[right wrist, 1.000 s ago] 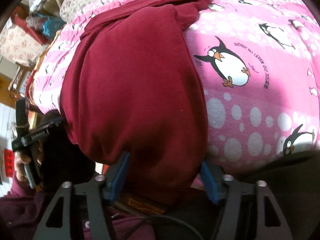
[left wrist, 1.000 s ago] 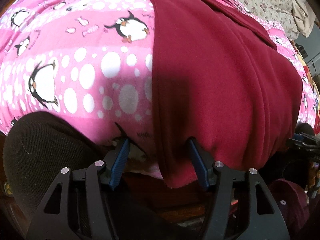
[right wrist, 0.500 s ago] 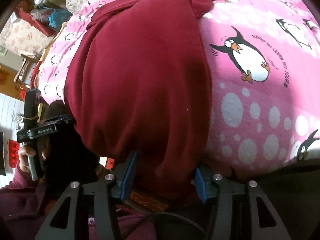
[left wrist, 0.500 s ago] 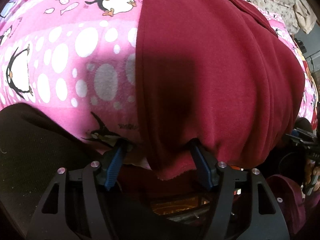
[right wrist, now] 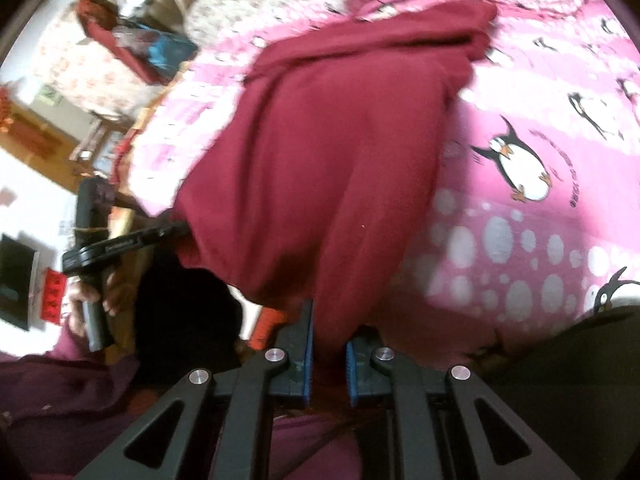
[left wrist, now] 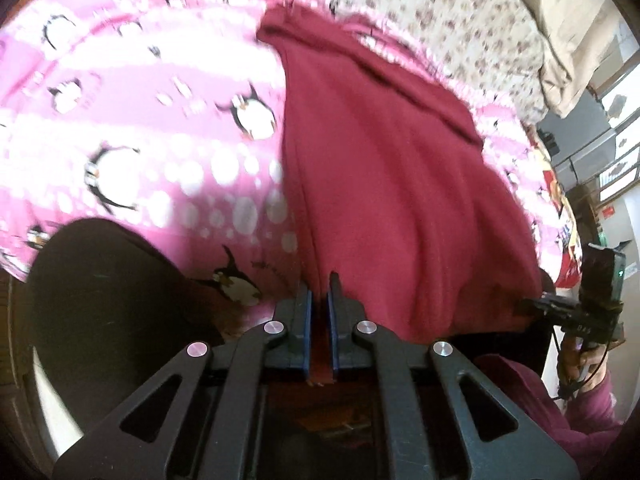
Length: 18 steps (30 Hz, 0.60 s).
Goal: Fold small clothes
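A dark red garment (left wrist: 392, 184) lies along a pink penguin-print bedspread (left wrist: 132, 128), its near end hanging over the bed's edge. My left gripper (left wrist: 319, 292) is shut on the garment's near left corner, cloth pinched between the blue pads. The garment also shows in the right wrist view (right wrist: 340, 152), where my right gripper (right wrist: 329, 336) is shut on its near right edge, with a fold of cloth between the pads. Each gripper appears in the other's view: the right one (left wrist: 576, 312) and the left one (right wrist: 120, 240).
A floral cover (left wrist: 460, 32) lies at the bed's far end. The person's dark-clad knees (left wrist: 104, 300) sit at the near edge. Furniture and clutter (right wrist: 132, 52) stand beside the bed on the left of the right wrist view.
Both grippers went from open around the garment's near hem to shut on it. Both views have pulled back and up, showing more of the bed.
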Available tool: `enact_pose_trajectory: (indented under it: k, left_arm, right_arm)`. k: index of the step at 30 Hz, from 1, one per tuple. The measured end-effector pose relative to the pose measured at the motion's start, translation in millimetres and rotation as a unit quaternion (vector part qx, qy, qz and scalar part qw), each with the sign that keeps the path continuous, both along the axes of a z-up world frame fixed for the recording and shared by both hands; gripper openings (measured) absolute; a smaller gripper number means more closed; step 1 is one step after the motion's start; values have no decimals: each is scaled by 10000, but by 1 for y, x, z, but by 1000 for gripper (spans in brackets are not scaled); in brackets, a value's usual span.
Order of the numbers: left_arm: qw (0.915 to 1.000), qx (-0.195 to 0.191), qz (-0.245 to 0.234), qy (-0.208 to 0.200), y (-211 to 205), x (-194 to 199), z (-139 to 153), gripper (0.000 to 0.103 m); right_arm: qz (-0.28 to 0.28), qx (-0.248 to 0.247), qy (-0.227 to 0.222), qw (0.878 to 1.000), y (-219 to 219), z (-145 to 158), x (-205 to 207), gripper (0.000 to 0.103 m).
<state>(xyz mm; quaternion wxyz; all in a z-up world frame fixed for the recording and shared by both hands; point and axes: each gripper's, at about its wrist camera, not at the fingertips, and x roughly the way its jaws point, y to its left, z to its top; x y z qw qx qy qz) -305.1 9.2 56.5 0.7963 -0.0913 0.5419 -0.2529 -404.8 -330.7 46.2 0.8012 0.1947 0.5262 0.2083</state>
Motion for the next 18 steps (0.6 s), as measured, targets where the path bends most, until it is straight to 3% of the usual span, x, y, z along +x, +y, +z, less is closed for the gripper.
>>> enact_pose_trajectory:
  k: [4,10,18]
  left_arm:
    - [9996,-10,139,-229,15,-12,11,5]
    - [9995,-27,295,-108,17,-12,4,5]
    - [9976,-327,377,-478,19,16,40,5]
  right_arm:
    - [170,288,-6,9994,13,4,-11,11]
    - [169,348,55,9992,16,1,-13,11]
    - [-123,842,-564,9948,-3,41,2,11]
